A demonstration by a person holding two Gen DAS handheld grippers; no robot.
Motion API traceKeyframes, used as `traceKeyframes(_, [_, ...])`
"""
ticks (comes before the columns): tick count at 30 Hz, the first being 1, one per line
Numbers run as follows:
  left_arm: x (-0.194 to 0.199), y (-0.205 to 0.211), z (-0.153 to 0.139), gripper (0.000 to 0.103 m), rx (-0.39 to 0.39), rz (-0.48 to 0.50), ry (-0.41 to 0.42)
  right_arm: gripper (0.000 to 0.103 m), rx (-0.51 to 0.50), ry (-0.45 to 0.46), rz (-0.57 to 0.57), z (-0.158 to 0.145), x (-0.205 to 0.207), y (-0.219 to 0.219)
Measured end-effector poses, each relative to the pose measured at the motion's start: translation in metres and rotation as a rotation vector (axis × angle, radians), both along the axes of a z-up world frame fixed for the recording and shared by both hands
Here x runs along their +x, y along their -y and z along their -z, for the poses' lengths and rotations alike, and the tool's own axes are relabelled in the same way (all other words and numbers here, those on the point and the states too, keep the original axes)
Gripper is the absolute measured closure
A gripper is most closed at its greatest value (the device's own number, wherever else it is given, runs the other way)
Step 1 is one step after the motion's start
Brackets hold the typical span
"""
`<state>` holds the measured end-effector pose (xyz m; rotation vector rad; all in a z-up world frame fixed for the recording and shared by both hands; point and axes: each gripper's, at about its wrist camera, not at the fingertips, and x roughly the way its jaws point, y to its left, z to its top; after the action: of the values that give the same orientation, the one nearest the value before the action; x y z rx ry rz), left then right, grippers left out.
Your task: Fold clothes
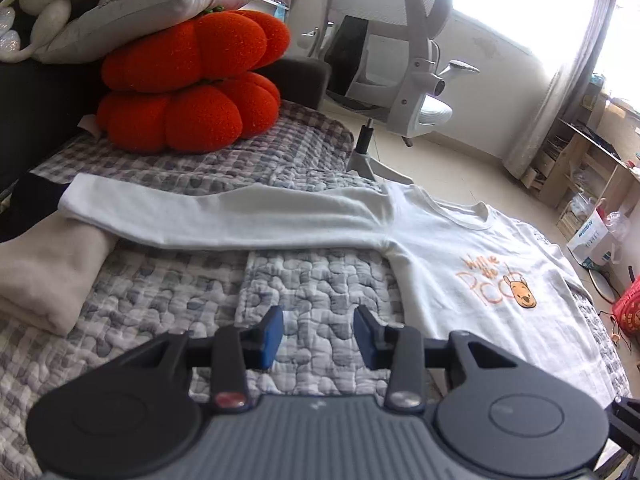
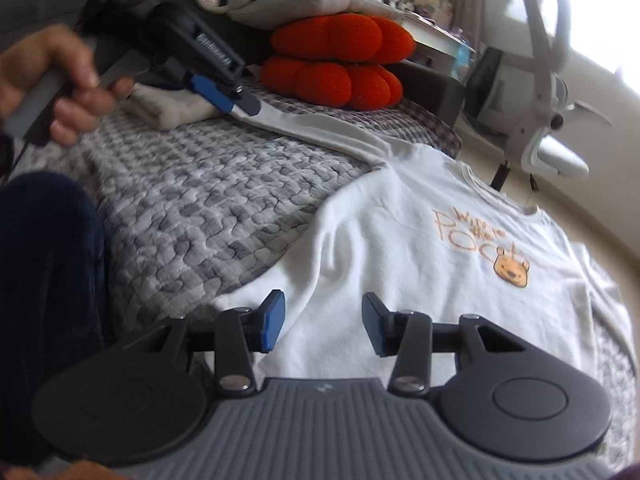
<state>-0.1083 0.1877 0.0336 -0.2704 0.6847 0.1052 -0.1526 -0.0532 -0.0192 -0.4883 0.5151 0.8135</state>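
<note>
In the left wrist view, the left gripper (image 1: 319, 334) hovers above the bed (image 1: 168, 288), its fingers (image 1: 272, 330) apart and empty, while the white sweatshirt (image 1: 460, 256) lies flat with one sleeve (image 1: 224, 216) stretched toward a folded beige cloth (image 1: 48, 276). In the right wrist view, the right gripper (image 2: 323, 328) hangs over the sweatshirt's hem with its fingers spread and grasping nothing. There a hand (image 2: 60, 80) tilts the left gripper down beside the sleeve end; whether it touches I cannot tell.

Left gripper (image 1: 319, 334): jaws apart, empty, above the quilt (image 1: 312, 280). Right gripper (image 2: 323, 326): jaws apart, empty. Hand (image 2: 60, 80): grips left handle.
</note>
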Motion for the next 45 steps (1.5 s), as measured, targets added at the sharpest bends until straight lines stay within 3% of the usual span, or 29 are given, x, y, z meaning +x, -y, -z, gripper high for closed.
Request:
traceKeyframes(6, [-0.004, -0.005, 0.004, 0.063, -0.023, -0.024, -0.007, 0.056, -0.027, 0.060, -0.103, -0.005, -0.022, -0.012])
traceKeyframes(17, [-0.009, -0.014, 0.022, 0.063, -0.061, -0.036, -0.039, 0.056, -0.038, 0.087, -0.295, -0.002, -0.050, -0.038])
traceKeyframes(22, [-0.008, -0.015, 0.025, 0.063, -0.091, -0.019, -0.047, 0.057, -0.115, 0.107, -0.341, 0.009, -0.054, -0.060])
traceKeyframes(24, [-0.007, -0.015, 0.025, 0.063, -0.118, -0.005, -0.051, 0.065, -0.170, 0.135, -0.335, 0.014, -0.053, -0.067])
traceKeyframes(26, [-0.005, -0.014, 0.025, 0.063, -0.147, 0.012, -0.055, 0.085, -0.197, 0.157, -0.301, 0.016, -0.051, -0.069])
traceKeyframes(31, [0.010, -0.001, 0.021, 0.057, -0.224, 0.073, -0.068, 0.087, -0.009, 0.136, -0.218, -0.008, -0.047, -0.045])
traceKeyframes(34, [0.028, 0.013, 0.022, 0.054, -0.258, 0.108, -0.096, 0.091, 0.212, 0.040, -0.141, -0.028, -0.034, -0.016])
traceKeyframes(37, [0.046, 0.025, 0.026, 0.054, -0.288, 0.128, -0.132, 0.091, 0.348, -0.042, -0.065, -0.040, -0.019, 0.006])
traceKeyframes(39, [0.058, 0.032, 0.031, 0.054, -0.300, 0.136, -0.155, 0.091, 0.406, -0.087, -0.048, -0.042, -0.015, 0.015])
traceKeyframes(45, [0.090, 0.037, 0.066, 0.054, -0.482, 0.132, -0.261, 0.091, 0.492, -0.170, -0.038, -0.039, -0.017, 0.018])
